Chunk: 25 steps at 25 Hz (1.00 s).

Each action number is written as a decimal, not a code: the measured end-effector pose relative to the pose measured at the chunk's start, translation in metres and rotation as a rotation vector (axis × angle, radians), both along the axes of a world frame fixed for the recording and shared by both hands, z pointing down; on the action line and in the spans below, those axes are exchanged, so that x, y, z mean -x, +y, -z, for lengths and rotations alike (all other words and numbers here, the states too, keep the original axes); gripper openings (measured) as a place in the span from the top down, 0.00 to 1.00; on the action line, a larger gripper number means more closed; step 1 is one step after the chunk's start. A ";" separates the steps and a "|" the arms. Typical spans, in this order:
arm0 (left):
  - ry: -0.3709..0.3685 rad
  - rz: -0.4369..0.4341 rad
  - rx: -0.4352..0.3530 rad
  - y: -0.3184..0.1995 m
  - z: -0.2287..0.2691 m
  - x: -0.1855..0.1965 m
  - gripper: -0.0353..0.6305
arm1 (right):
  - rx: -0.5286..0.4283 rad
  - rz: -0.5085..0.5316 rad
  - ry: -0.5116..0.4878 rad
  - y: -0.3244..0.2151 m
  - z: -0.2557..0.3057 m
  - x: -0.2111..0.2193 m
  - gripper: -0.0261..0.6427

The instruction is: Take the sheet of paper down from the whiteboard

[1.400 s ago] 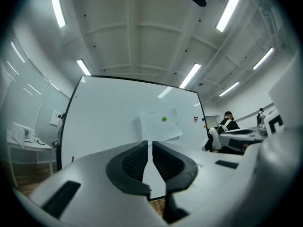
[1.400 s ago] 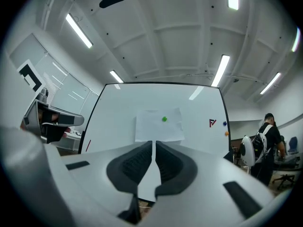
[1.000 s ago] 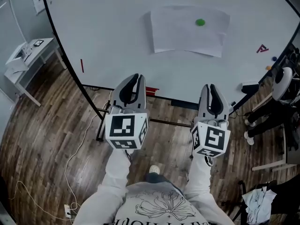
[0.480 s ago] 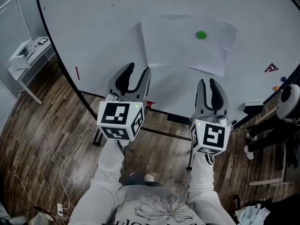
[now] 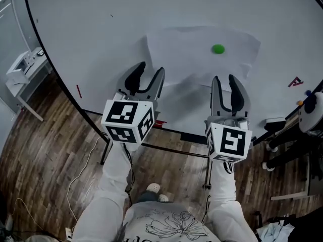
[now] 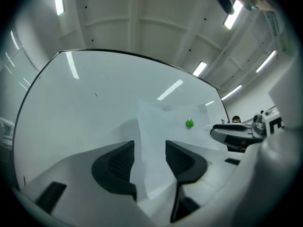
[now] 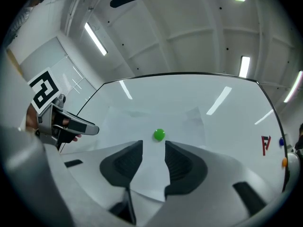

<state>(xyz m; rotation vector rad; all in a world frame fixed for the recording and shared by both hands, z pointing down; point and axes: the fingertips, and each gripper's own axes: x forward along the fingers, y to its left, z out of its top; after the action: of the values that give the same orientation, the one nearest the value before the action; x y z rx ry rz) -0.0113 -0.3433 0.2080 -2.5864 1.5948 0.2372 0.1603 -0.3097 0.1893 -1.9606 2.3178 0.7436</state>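
Hovering low in front of the sheet of paper (image 5: 192, 54), pinned flat near the lower edge of the whiteboard (image 5: 91, 29) by one green magnet (image 5: 218, 49). Opening the left tongs (image 5: 149, 70) and the right tongs (image 5: 228, 79) wide, pinching nothing, aimed at the sheet's bottom edge. Risky from here: might skid off that flat edge, rip the paper at the magnet if tugged down hard, or flick the magnet onto the floor (image 5: 50, 150).

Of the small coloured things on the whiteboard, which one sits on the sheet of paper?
The round green dot, in the sheet's upper part. The red letter-shaped piece is on the bare whiteboard, to the right of the sheet.
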 end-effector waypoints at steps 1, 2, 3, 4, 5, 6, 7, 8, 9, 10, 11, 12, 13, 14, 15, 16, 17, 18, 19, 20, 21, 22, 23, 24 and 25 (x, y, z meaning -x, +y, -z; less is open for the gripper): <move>-0.002 -0.009 -0.002 -0.005 0.001 0.000 0.67 | -0.005 -0.006 -0.001 -0.005 0.003 0.000 0.76; -0.003 -0.019 -0.003 -0.009 0.003 -0.001 0.67 | -0.008 -0.010 -0.001 -0.010 0.006 0.000 0.76; -0.002 -0.029 -0.003 -0.013 0.004 -0.001 0.67 | -0.009 -0.012 -0.001 -0.015 0.009 0.000 0.76; 0.001 -0.040 -0.002 -0.017 0.005 -0.001 0.67 | -0.012 -0.014 0.000 -0.018 0.011 0.001 0.76; 0.006 -0.051 -0.001 -0.020 0.007 -0.001 0.67 | -0.016 -0.016 0.003 -0.021 0.013 0.002 0.75; 0.012 -0.064 -0.001 -0.022 0.009 -0.001 0.67 | -0.021 -0.020 0.006 -0.024 0.016 0.003 0.75; 0.016 -0.078 -0.002 -0.025 0.010 -0.002 0.67 | -0.026 -0.024 0.009 -0.026 0.018 0.003 0.75; 0.021 -0.095 -0.002 -0.026 0.012 -0.004 0.67 | -0.030 -0.029 0.012 -0.029 0.021 0.004 0.75; 0.026 -0.113 0.000 -0.028 0.013 -0.006 0.67 | -0.034 -0.032 0.015 -0.032 0.024 0.004 0.75; 0.032 -0.129 0.004 -0.030 0.013 -0.008 0.67 | -0.036 -0.034 0.018 -0.034 0.026 0.005 0.75; 0.037 -0.142 0.008 -0.032 0.013 -0.010 0.67 | -0.038 -0.036 0.022 -0.037 0.027 0.006 0.75; 0.038 -0.150 0.012 -0.034 0.012 -0.011 0.67 | -0.039 -0.038 0.027 -0.039 0.028 0.007 0.75; 0.034 -0.155 0.014 -0.035 0.011 -0.013 0.67 | -0.039 -0.042 0.031 -0.042 0.029 0.007 0.74; 0.027 -0.160 0.014 -0.036 0.011 -0.014 0.67 | -0.040 -0.046 0.034 -0.044 0.030 0.007 0.74; 0.019 -0.165 0.013 -0.037 0.010 -0.016 0.68 | -0.039 -0.050 0.034 -0.046 0.030 0.006 0.74; 0.013 -0.170 0.013 -0.038 0.010 -0.017 0.72 | -0.039 -0.054 0.033 -0.048 0.031 0.005 0.73; 0.007 -0.173 0.013 -0.038 0.010 -0.018 0.76 | -0.039 -0.057 0.033 -0.049 0.032 0.005 0.73; 0.003 -0.172 0.014 -0.039 0.010 -0.018 0.80 | -0.039 -0.059 0.034 -0.051 0.032 0.005 0.73; -0.003 -0.168 0.013 -0.040 0.009 -0.018 0.83 | -0.039 -0.062 0.036 -0.052 0.033 0.005 0.73; -0.009 -0.163 0.011 -0.041 0.009 -0.017 0.87 | -0.039 -0.065 0.038 -0.053 0.033 0.005 0.73; -0.015 -0.161 0.010 -0.042 0.009 -0.017 0.89 | -0.038 -0.068 0.039 -0.055 0.034 0.006 0.73; -0.019 -0.162 0.009 -0.042 0.009 -0.018 0.91 | -0.037 -0.070 0.041 -0.056 0.035 0.006 0.73; -0.020 -0.167 0.011 -0.042 0.009 -0.018 0.92 | -0.035 -0.071 0.043 -0.058 0.035 0.007 0.73; -0.020 -0.171 0.013 -0.042 0.009 -0.019 0.93 | -0.033 -0.074 0.047 -0.059 0.035 0.008 0.73; -0.019 -0.174 0.015 -0.042 0.008 -0.019 0.93 | -0.032 -0.078 0.053 -0.061 0.035 0.008 0.73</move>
<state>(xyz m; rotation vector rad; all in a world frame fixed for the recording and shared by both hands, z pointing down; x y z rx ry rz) 0.0077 -0.3856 0.1997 -2.7318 1.3710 0.2131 0.1522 -0.3708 0.1540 -2.0533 2.2540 0.8425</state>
